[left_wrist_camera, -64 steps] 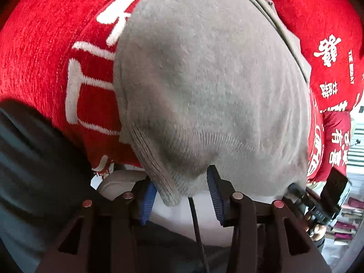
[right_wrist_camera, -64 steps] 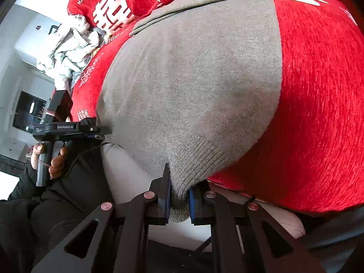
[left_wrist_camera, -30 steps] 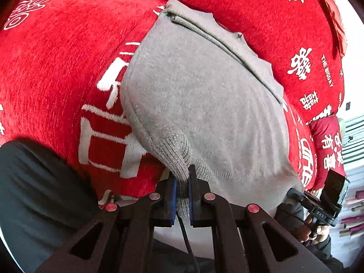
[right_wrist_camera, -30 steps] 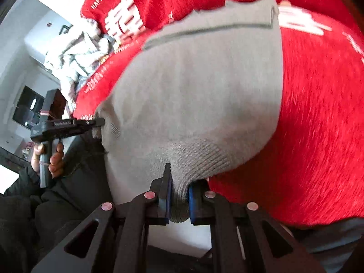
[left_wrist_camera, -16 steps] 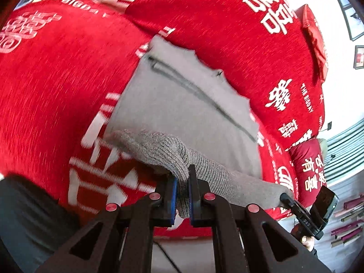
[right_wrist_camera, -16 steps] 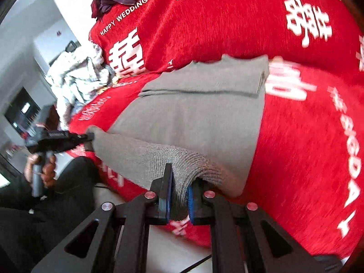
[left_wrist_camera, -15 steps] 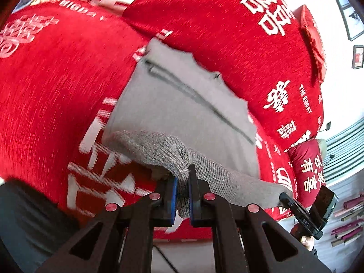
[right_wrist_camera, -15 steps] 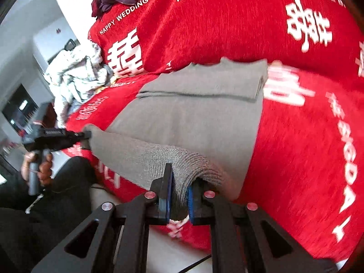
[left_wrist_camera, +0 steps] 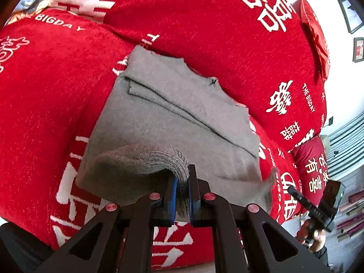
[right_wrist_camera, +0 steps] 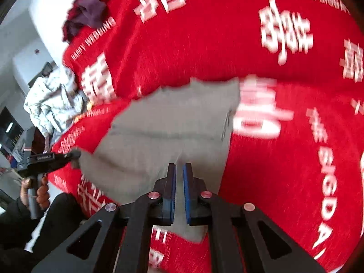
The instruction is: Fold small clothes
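A grey knit sweater (left_wrist_camera: 177, 118) lies on a red sofa cover, sleeves folded across its upper part. My left gripper (left_wrist_camera: 182, 182) is shut on the ribbed hem at its near left corner and holds it lifted and bunched. In the right wrist view the sweater (right_wrist_camera: 170, 125) spreads out ahead, blurred. My right gripper (right_wrist_camera: 179, 166) has its jaws closing to a narrow slit, with no cloth between the pads. The hem's right corner (left_wrist_camera: 270, 182) flaps loose, just short of the right gripper (left_wrist_camera: 290, 190). The left gripper (right_wrist_camera: 76, 155) still holds the far hem corner.
The red cover with white lettering (left_wrist_camera: 227, 34) drapes the sofa seat and back. A pale crumpled heap of clothes (right_wrist_camera: 52, 100) and a dark purple garment (right_wrist_camera: 86, 16) lie at the sofa's left end. A red cushion (left_wrist_camera: 311, 166) sits at the right. A hand (right_wrist_camera: 34, 191) grips the left tool.
Both grippers rose and swung forward over the sweater, carrying the hem. The hem has come out of the right gripper, whose jaws are now nearly together. The left grip is unchanged.
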A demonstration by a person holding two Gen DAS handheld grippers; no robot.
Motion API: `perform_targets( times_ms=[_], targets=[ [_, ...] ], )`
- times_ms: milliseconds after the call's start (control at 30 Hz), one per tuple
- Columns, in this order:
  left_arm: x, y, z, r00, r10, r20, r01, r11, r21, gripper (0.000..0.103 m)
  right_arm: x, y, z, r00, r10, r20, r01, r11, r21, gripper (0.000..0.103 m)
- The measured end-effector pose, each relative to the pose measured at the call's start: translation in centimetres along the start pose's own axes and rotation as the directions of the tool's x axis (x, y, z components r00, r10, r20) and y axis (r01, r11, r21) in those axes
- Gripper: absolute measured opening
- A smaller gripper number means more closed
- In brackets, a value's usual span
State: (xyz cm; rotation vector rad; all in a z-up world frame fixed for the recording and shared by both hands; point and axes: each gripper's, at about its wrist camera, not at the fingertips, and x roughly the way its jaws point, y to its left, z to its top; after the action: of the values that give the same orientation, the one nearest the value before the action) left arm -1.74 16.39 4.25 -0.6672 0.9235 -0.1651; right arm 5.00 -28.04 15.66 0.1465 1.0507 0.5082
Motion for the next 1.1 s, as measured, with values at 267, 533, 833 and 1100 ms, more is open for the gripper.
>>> perform_targets(
  times_ms=[267,533,833,1100],
  targets=[
    [1.0,0.9,0.2,1.0,0.016,-0.022,-0.016,1.0,-0.019,0.008,2.2,-0.9,-1.3,0.997,-0.069,-0.026,0.065,0.989,-0.131,0.067],
    [1.1,0.9,0.4,0.999,0.03,-0.033,-0.03,0.999,-0.013,0.008,7.9,-1.1,1.2,0.995,-0.039,-0.089,0.019,0.976,-0.215,0.066],
    [1.3,0.8,1.2,0.999,0.033,-0.036,-0.033,0.999,-0.012,0.008,8.6,-1.3,1.6,0.993,0.062,-0.103,-0.08,0.981,-0.178,0.008],
    [0.1,-2.1,4.8,1.0,-0.003,0.029,0.002,1.0,0.029,0.008,3.9,0.6,5.1,0.997,0.052,0.056,-0.039,0.976,-0.212,0.008]
  ],
)
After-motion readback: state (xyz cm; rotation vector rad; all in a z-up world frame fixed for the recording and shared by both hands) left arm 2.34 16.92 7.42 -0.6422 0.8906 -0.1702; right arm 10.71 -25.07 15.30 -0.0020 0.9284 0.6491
